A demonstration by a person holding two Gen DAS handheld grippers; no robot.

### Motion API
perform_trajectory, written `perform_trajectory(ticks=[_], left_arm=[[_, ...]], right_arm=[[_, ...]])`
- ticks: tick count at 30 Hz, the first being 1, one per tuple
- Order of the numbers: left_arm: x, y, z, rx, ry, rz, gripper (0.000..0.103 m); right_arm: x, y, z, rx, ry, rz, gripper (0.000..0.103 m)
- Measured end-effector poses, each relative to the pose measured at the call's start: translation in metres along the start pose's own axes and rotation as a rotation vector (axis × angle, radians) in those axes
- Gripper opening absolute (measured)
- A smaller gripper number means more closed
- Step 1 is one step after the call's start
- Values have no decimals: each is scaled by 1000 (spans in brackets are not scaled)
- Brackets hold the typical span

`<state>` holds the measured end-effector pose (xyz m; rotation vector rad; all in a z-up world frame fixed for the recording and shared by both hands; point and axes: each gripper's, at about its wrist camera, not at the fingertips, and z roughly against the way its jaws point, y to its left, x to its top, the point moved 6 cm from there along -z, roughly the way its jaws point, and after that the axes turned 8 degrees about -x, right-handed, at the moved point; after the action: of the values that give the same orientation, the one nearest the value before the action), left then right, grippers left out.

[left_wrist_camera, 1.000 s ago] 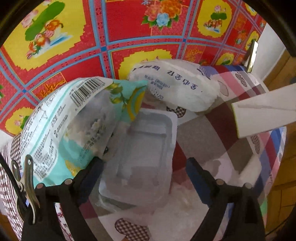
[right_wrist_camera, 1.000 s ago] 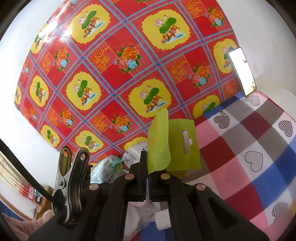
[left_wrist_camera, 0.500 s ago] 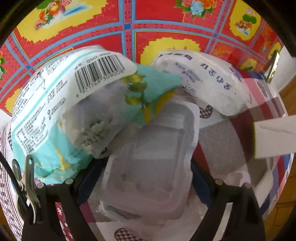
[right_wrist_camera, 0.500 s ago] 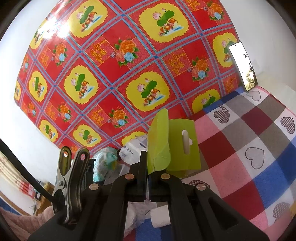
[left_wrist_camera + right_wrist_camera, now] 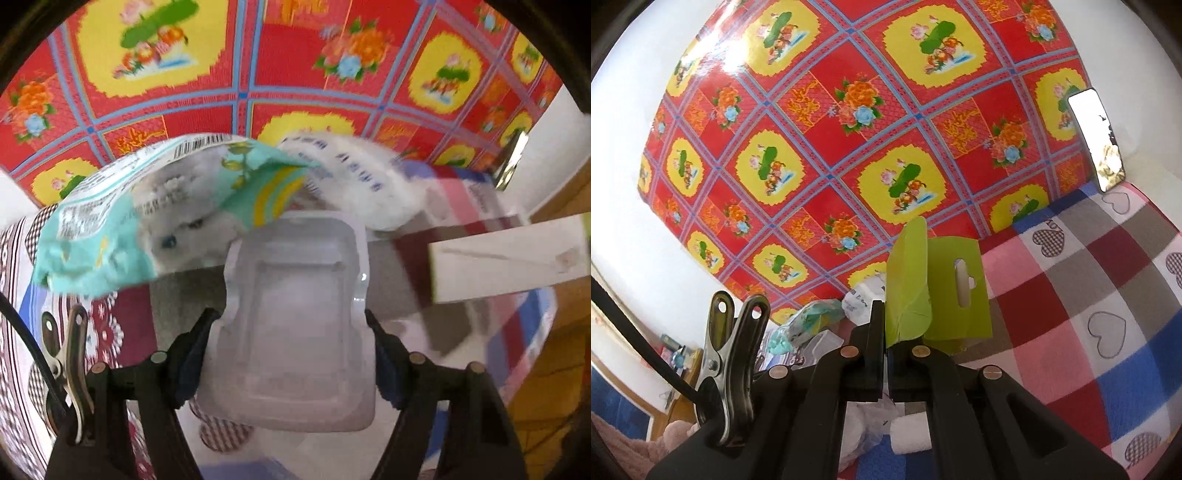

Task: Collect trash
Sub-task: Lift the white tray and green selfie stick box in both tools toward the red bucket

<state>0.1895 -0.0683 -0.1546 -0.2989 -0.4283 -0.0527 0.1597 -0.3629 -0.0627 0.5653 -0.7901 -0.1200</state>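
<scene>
The left gripper (image 5: 291,332) is being closed on a clear plastic tray (image 5: 291,325), below the teal wrapper (image 5: 110,236). A green card (image 5: 938,291) is clamped by the right gripper (image 5: 886,350).

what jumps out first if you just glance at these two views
The loud red-and-yellow floral sheet fills the background of both views. In the left view a clear plastic tray sits between the closing jaws of the left hand-held gripper; the right hand-held gripper pinches a lime-green card.
</scene>
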Motion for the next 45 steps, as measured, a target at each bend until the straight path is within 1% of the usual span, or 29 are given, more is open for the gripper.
perform_trajectory(ticks=[6,7,9,12,17,25,32,40,45], left_arm=[[-4,-19,38,-23,-62,36,78],[0,-24,39,-28,-66,38,78],[-2,-31,45,-40,-74,39,78],[-7,-35,51,-22,-87,32,78],[-17,-33,61,11,-115,51,78],[-36,-6,89,79,-155,114,78],[-53,23,119,106,-209,165,78],[-82,68,160,146,-246,201,78],[-107,99,187,164,-266,226,78]], right_arm=[[6,7,0,45,1,31,2],[6,8,0,50,2,34,2],[5,11,1,65,6,43,2],[4,17,2,86,11,58,2],[3,31,7,108,6,90,2],[2,68,14,145,-6,150,2],[-10,108,16,167,-19,181,2],[-37,164,22,189,-22,215,2],[-63,208,26,208,-13,242,2]])
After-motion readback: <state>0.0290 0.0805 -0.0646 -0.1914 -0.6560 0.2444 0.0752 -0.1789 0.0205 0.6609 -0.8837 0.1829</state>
